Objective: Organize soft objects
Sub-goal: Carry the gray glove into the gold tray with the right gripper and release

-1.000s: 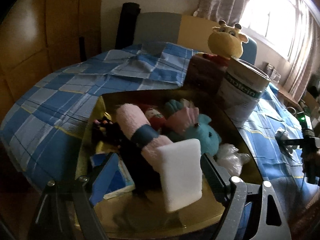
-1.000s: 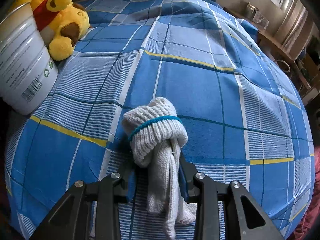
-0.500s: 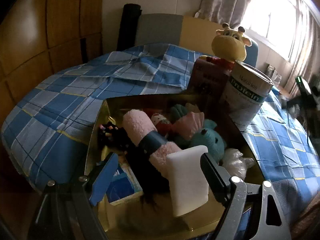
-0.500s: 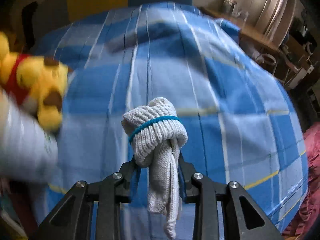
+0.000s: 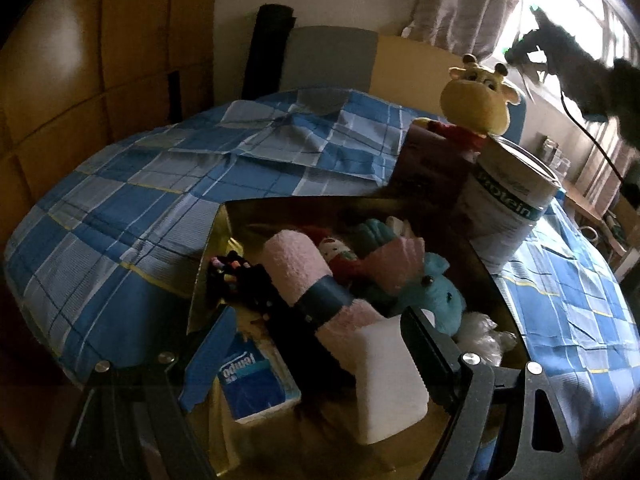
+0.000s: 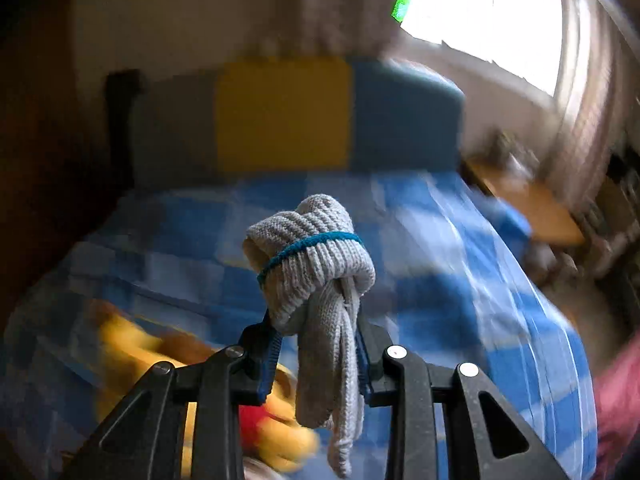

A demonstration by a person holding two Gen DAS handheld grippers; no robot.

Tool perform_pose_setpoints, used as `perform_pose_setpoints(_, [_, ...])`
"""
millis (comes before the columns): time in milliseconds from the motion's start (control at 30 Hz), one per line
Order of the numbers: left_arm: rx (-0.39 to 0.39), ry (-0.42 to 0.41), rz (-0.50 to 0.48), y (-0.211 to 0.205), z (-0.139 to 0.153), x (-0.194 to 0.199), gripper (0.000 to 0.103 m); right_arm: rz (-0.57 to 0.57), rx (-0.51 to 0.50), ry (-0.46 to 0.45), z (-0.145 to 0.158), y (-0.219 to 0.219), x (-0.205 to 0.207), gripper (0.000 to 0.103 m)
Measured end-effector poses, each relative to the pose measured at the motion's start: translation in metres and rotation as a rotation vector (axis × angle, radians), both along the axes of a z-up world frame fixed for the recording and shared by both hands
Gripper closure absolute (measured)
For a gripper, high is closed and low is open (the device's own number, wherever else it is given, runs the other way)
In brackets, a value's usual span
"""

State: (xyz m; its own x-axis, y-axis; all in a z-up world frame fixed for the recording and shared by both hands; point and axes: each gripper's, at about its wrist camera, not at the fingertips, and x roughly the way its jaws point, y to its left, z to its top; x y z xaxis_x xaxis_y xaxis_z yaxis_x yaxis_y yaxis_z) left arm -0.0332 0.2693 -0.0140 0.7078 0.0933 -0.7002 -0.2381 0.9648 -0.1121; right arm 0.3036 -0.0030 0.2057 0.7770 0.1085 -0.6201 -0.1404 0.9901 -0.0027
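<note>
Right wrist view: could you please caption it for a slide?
Right gripper shut on a bundled grey knit glove above the blue checked bed.

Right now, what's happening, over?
Right gripper shut on knotted grey gloves, above bed. Left gripper open over toy box. Nothing in the way.

The left gripper (image 5: 316,356) is built of black angular arms fastened with round silver screws, and its left finger (image 5: 208,360) is faced with a blue pad. The right gripper (image 6: 318,354) is formed alike: black triangular cut-out arms, silver screws, blue pads (image 6: 269,364) lining the fingers.
</note>
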Motion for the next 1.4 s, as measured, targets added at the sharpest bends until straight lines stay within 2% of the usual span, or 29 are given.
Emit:
perform_pose_setpoints(100, [-0.002,0.012,0.022,0.004,-0.004,0.0,0.018,0.154,-0.041,-0.074,0.015,0.056,-0.021,0.072])
perform_pose_setpoints(200, [0.003,0.023,0.038,0.006,-0.005,-0.001,0.018,0.328,-0.086,-0.103,0.008,0.108,-0.053,0.072])
perform_pose_setpoints(400, [0.01,0.021,0.058,0.007,-0.004,-0.007,0.018,0.601,-0.163,-0.028,-0.051,0.17,-0.121,0.072])
perform_pose_setpoints(567, [0.011,0.01,0.064,0.005,-0.002,-0.013,0.018,0.736,-0.213,0.073,-0.11,0.196,-0.17,0.072])
perform_pose_setpoints(667, [0.016,0.009,0.064,0.005,-0.001,-0.015,0.018,0.772,-0.22,0.119,-0.142,0.199,-0.19,0.072])
perform_pose_setpoints(767, [0.019,0.007,0.065,0.003,0.0,-0.018,0.018,0.784,-0.171,0.179,-0.169,0.192,-0.212,0.072])
perform_pose_setpoints(900, [0.022,0.004,0.066,0.002,0.0,-0.021,0.018,0.783,-0.123,0.237,-0.194,0.185,-0.223,0.072])
perform_pose_setpoints(1067, [0.027,0.008,0.073,0.001,-0.001,-0.021,0.016,0.777,-0.115,0.24,-0.213,0.178,-0.243,0.072])
perform_pose_setpoints(1333, [0.041,0.014,0.081,0.0,-0.001,-0.019,0.014,0.703,-0.251,0.234,-0.249,0.195,-0.246,0.072])
perform_pose_setpoints(1400, [0.05,0.014,0.089,0.0,0.0,-0.019,0.012,0.689,-0.251,0.228,-0.253,0.198,-0.245,0.072])
